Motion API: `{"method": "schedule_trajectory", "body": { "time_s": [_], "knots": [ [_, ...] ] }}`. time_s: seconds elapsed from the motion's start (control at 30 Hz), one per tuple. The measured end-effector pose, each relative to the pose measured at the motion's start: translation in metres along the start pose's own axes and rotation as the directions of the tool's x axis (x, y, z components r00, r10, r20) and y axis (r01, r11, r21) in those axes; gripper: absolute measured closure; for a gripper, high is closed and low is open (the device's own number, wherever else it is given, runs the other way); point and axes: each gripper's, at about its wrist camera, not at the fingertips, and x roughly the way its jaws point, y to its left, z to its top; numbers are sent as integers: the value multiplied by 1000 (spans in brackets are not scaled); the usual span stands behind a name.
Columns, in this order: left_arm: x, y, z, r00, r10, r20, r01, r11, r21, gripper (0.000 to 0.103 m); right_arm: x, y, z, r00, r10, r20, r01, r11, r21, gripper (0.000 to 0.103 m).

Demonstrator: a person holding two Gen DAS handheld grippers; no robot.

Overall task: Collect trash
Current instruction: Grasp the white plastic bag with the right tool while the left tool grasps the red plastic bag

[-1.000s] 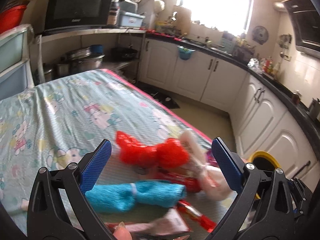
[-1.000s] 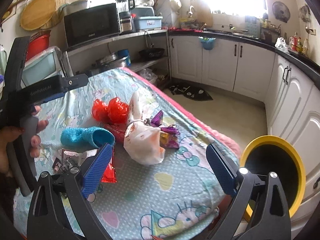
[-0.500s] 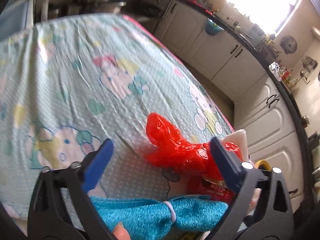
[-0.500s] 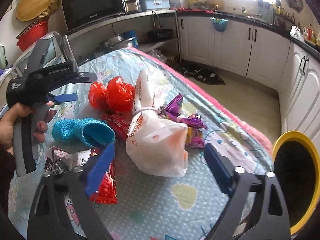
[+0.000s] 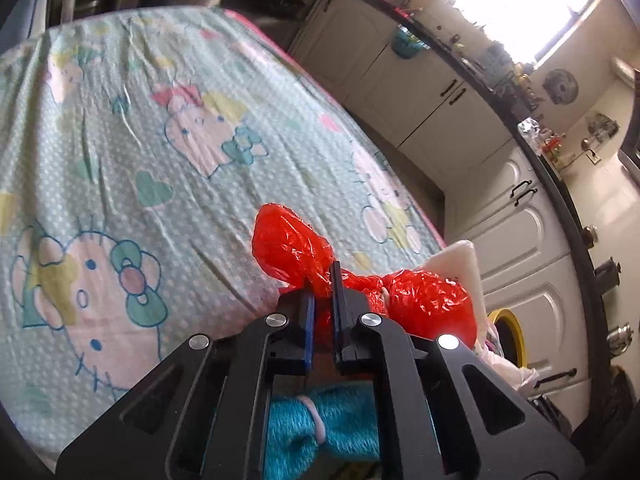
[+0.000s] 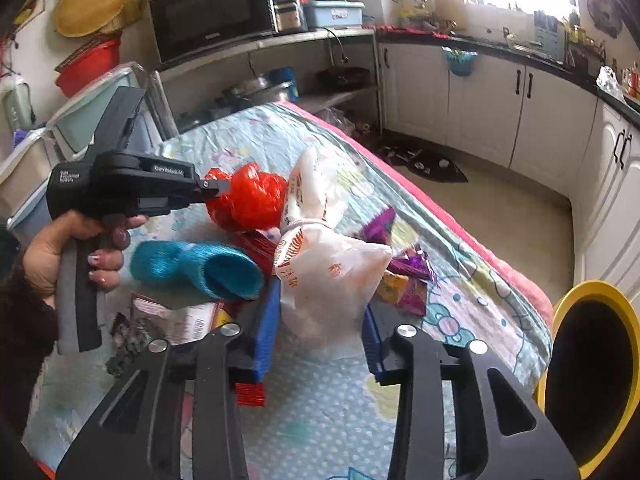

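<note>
A red plastic bag [image 5: 292,244] tied in the middle lies on the patterned table cloth [image 5: 160,128]; it also shows in the right wrist view [image 6: 250,196]. My left gripper [image 5: 323,280] is shut on its knotted waist. My right gripper [image 6: 320,320] stands with its fingers on either side of a white plastic bag [image 6: 324,268], close against it. A rolled teal cloth [image 6: 196,266], red wrappers [image 6: 250,394], purple wrappers [image 6: 412,264] and a printed packet [image 6: 176,316] lie around. A yellow-rimmed bin [image 6: 592,372] stands at the right, below the table edge.
White kitchen cabinets [image 6: 520,112] and a dark counter run along the far side and right. A microwave [image 6: 212,12] sits on a shelf behind the table. Plastic drawers [image 6: 60,136] stand at the left. The table's pink edge [image 6: 440,216] borders open floor.
My left gripper has closed onto the red bag's waist. My right gripper has moved in and narrowed around the white bag.
</note>
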Motion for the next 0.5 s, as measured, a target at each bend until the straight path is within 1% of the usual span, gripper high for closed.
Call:
{"method": "schedule_trajectory", "body": {
  "time_s": [0.13, 0.3, 0.5],
  "knots": [
    [-26, -9, -8, 998, -15, 59, 12, 999, 43, 101, -13, 4, 2, 999, 22, 33, -22, 1000, 1, 70],
    [-60, -21, -18, 991, -40, 127, 31, 997, 75, 101, -33, 4, 2, 997, 42, 71, -42, 999, 6, 71],
    [-89, -47, -25, 980, -79, 181, 56, 990, 129, 101, -60, 0, 1, 993, 42, 111, -43, 999, 11, 71]
  ]
}}
